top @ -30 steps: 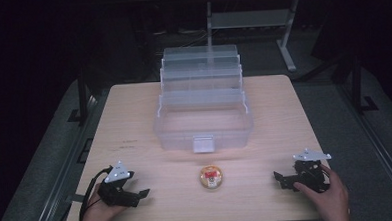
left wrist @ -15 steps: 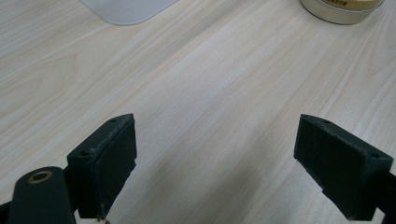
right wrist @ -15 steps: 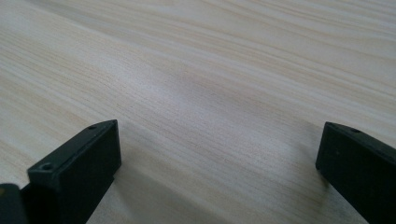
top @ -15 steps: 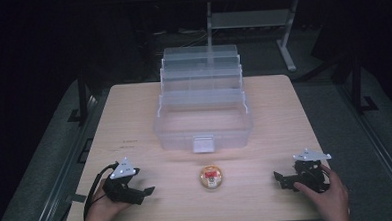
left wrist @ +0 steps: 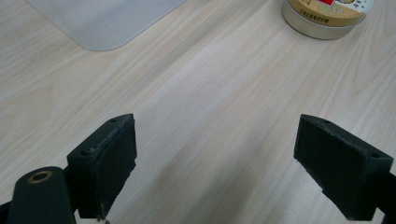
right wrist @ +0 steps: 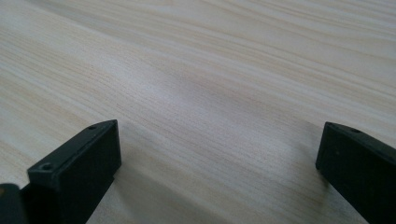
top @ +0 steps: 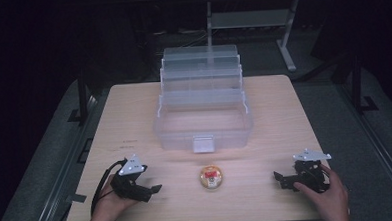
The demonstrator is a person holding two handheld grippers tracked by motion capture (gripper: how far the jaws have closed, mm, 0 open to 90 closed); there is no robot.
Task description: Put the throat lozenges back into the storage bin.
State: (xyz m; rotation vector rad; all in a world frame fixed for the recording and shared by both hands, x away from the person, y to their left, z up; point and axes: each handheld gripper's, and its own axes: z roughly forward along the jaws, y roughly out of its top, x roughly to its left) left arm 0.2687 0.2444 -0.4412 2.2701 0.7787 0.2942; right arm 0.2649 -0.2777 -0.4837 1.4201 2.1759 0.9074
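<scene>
Wooden desk [top: 284, 111] lies under my left claw [left wrist: 215, 154], spread wide apart; the round tin [left wrist: 327, 16] sits at one o'clock. My right claw [right wrist: 219, 163] gapes too.

No text can be read with certainty. The small round gold-rimmed tin [top: 211, 177] on the pale wooden table [top: 284, 111] carries a printed lid label with a red patch and a cream area; in the left gripper view the same tin [left wrist: 327, 14] shows a row of tiny dark characters along its lid edge, too small and blurred to make out. A faint dark mark [top: 130, 141] on the tabletop is also illegible.
</scene>
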